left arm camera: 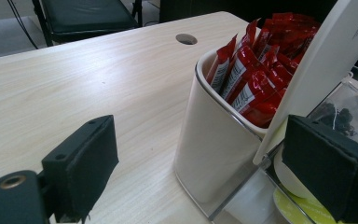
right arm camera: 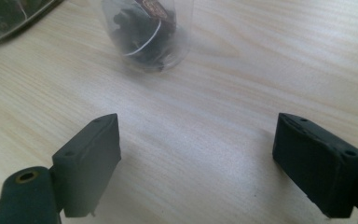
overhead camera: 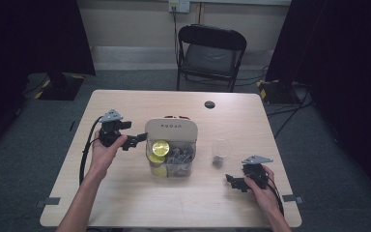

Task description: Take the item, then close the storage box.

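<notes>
A desk organiser stands mid-table, with a white upright panel (overhead camera: 171, 129) and a clear front compartment (overhead camera: 174, 162) holding yellow round capsules (overhead camera: 160, 147) and clear bags. Its white rear compartment (left arm camera: 209, 154) is packed with red sachets (left arm camera: 256, 70). My left gripper (overhead camera: 137, 140) (left arm camera: 205, 172) is at the organiser's left end. Its jaws are apart, with the white compartment's corner between them and the left pad (left arm camera: 81, 170) clear of it. A clear glass (overhead camera: 221, 152) (right arm camera: 144, 32) with a dark tea bag stands right of the organiser. My right gripper (overhead camera: 233, 181) (right arm camera: 196, 158) is open, low over bare table just in front of the glass.
A round cable hole (overhead camera: 209, 104) (left arm camera: 185, 38) sits near the table's far edge. A black folding chair (overhead camera: 210, 53) stands behind the table. Dark curtains hang at both sides. Bare wood lies left of and in front of the organiser.
</notes>
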Tool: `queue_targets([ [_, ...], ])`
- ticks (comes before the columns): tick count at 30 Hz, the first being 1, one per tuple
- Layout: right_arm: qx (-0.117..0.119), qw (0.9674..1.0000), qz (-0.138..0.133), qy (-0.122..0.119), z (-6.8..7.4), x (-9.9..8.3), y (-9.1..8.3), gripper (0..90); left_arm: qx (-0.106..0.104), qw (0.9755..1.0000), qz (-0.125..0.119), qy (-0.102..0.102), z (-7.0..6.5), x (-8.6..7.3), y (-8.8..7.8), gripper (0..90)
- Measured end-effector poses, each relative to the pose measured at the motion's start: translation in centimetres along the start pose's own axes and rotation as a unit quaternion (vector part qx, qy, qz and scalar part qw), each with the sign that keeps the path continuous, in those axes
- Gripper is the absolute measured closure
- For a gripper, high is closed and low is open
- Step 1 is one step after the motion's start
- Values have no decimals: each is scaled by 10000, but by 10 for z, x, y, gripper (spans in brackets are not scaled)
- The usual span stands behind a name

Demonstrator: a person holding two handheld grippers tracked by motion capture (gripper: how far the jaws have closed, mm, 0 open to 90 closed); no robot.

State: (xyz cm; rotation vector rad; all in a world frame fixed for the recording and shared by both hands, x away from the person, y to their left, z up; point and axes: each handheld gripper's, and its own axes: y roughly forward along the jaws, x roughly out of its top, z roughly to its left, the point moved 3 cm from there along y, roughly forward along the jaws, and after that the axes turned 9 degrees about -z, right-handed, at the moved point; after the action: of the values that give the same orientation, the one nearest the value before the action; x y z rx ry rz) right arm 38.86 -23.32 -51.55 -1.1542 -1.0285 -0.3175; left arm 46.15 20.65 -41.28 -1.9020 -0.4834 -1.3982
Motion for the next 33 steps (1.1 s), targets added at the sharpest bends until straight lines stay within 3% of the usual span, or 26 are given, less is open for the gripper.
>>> queue_targets([
  [2, -97, 9998, -87, -131, 2, -2, 1, 147, 17, 10000, -49, 50, 0, 2, -4, 145],
  [6, -174, 9994, -271, -137, 3, -5, 2, 139, 40, 9999, -146, 32, 1, 4, -6, 157],
  [13, -195, 9993, -276, -126, 3, -6, 1, 139, -17, 9999, -164, 12, 2, 7, -7, 156],
  [14, -195, 9993, -276, -128, 3, -6, 1, 139, 76, 9997, -220, -6, 2, 10, -10, 163],
  [22, -194, 9994, -275, -127, 3, -6, 1, 139, 208, 9993, -287, -85, 7, 13, -5, 164],
  [33, -190, 9994, -275, -131, 3, -6, 1, 139, 70, 9992, -326, -229, 8, 11, -1, 185],
])
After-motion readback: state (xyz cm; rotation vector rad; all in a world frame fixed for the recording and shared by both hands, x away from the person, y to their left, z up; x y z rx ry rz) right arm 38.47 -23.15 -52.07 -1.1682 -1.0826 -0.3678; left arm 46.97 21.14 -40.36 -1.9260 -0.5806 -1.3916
